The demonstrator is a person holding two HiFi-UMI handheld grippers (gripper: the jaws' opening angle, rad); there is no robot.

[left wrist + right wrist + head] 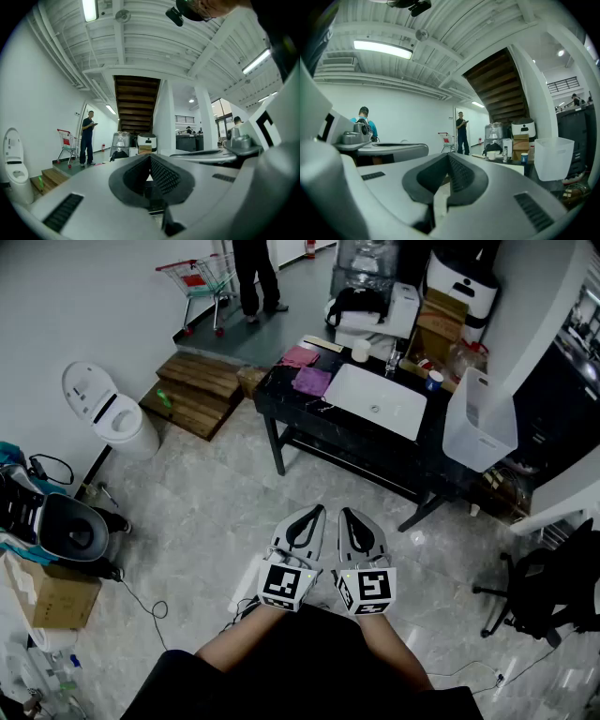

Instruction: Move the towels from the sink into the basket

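With left gripper [302,531] and right gripper [361,535] closed on nothing, the pink towel [300,356] and purple towel [312,381] left of the sink [361,390] (soft, light, limp) likely suit pinching a raised fold

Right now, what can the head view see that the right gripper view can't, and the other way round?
Only the head view: pink and purple towels lying beside the white sink on the black table, and a cardboard box. Only the right gripper view: the ceiling light and the stairs' underside. Both: the white basket, the shopping cart, the person standing by it, and the left gripper and right gripper, both shut.
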